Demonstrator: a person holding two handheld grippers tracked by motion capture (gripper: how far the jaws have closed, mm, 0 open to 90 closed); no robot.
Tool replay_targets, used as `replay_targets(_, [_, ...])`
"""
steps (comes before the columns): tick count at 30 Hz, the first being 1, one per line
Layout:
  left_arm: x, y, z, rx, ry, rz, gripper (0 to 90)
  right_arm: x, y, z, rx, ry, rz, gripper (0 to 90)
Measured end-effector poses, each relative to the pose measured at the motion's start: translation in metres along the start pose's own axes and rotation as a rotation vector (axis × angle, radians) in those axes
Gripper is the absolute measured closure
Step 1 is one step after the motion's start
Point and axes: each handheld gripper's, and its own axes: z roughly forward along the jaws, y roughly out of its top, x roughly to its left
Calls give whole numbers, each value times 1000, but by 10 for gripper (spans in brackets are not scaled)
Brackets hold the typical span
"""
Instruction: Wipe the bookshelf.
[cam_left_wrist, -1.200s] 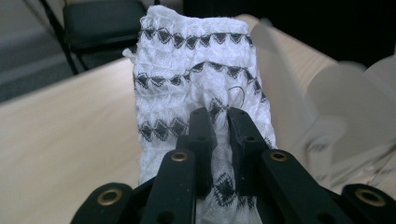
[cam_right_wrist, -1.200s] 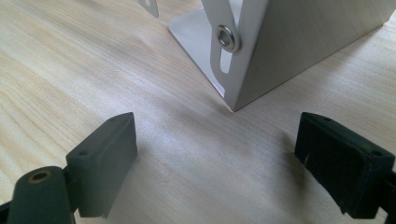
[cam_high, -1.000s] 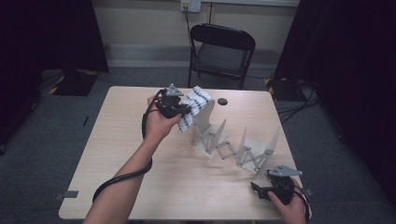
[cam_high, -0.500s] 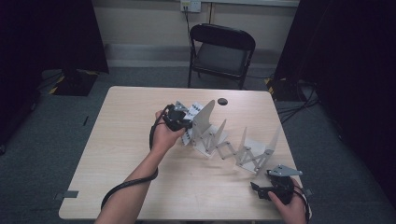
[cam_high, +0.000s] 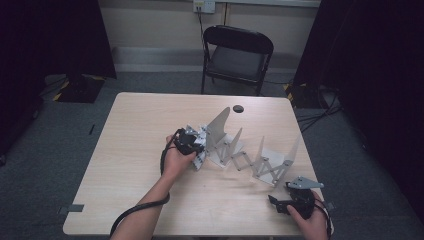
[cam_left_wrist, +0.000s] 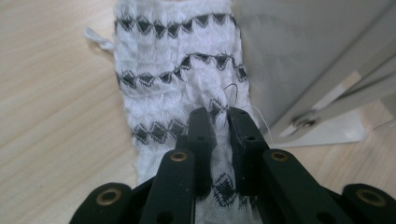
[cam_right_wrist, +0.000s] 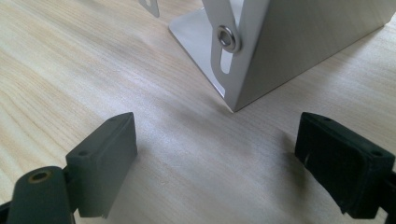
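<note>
A white cloth (cam_left_wrist: 173, 70) with rows of black diamonds lies bunched against the left end of a grey metal scissor rack (cam_high: 240, 150). My left gripper (cam_left_wrist: 219, 116) is shut on a fold of this cloth, low over the table beside the rack's tall end plate (cam_left_wrist: 303, 56). In the high view the left gripper (cam_high: 189, 141) sits in the hand, with the cloth (cam_high: 201, 155) hanging under it. My right gripper (cam_right_wrist: 219, 154) stands open on the table, with nothing between its jaws. It faces the corner of the rack's right end plate (cam_right_wrist: 280, 42) and shows near the front right edge (cam_high: 276, 204).
The wooden table (cam_high: 140, 120) has a small black round thing (cam_high: 238, 108) near its far edge. A black folding chair (cam_high: 235, 55) stands behind the table. Cables trail from both grippers over the front edge.
My left hand has come down and toward the person with the cloth, from above the rack's left end to table level beside it. The right gripper has stayed where it was.
</note>
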Motion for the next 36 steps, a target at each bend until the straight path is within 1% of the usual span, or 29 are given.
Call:
replay_targets(1, [-1,-3,1,-15,-2,5,803,0,0,0,0,0,0,121])
replay_targets(3, [0,-2,-1,0,3,10,803,0,0,0,0,0,0,121])
replay_targets(4, [0,-1,-3,1,0,14,803,0,0,0,0,0,0,121])
replay_targets(6, [1,0,-6,-2,1,9,803,0,0,0,0,1,0,115])
replay_targets(7, [4,4,-15,-13,3,-6,803,0,0,0,0,3,-2,110])
replay_targets(8, [5,8,-22,-29,6,-3,802,0,0,0,1,3,-3,109])
replay_targets(9, [6,11,-26,-37,7,-6,802,0,0,0,1,4,-3,109])
replay_targets(10, [6,11,-26,-37,7,-6,802,0,0,0,1,4,-3,109])
replay_targets(11, [10,22,-41,-67,17,5,802,0,0,0,2,5,-3,109])
replay_targets(13, [13,37,-57,-107,28,4,801,0,0,0,3,5,-4,108])
replay_targets(15, [14,50,-68,-130,37,23,801,0,0,1,2,4,-4,108])
replay_targets(16, [14,50,-68,-130,37,23,800,0,0,1,2,4,-4,108])
replay_targets(17, [13,65,-77,-171,34,32,800,0,0,1,1,4,-5,108])
replay_targets(18, [12,74,-81,-188,31,41,800,0,0,1,2,4,-4,108])
replay_targets(19, [11,79,-83,-200,33,44,799,0,0,1,1,3,-5,108])
replay_targets(20, [10,85,-84,-212,21,52,799,0,0,1,1,3,-5,108])
replay_targets(21, [8,92,-85,-221,10,60,799,0,0,1,1,3,-5,108])
replay_targets(23, [5,103,-83,-222,7,87,799,0,0,1,1,3,-5,108])
replay_targets(26, [3,113,-79,-204,9,106,799,0,0,1,1,3,-4,108])
replay_targets(27, [3,113,-79,-204,9,106,799,0,0,1,1,3,-4,108])
replay_targets(28, [3,114,-74,-193,-3,109,799,0,0,1,0,3,-6,108])
replay_targets(29, [3,114,-70,-185,-4,107,799,0,0,1,1,3,-5,108])
replay_targets(30, [3,114,-70,-185,-4,107,799,0,0,1,1,3,-5,108])
replay_targets(31, [4,111,-63,-179,-10,102,799,0,0,1,1,3,-5,108])
replay_targets(32, [4,111,-63,-179,-10,102,799,0,0,1,1,3,-5,108])
replay_targets(33, [6,108,-56,-158,-13,98,798,0,0,1,1,3,-5,108])
replay_targets(34, [7,105,-52,-157,-16,92,799,0,0,1,1,3,-5,108])
replay_targets(35, [7,103,-47,-149,-16,96,799,0,0,1,1,3,-5,108])
replay_targets(36, [7,103,-47,-149,-16,96,799,0,0,1,1,3,-5,108])
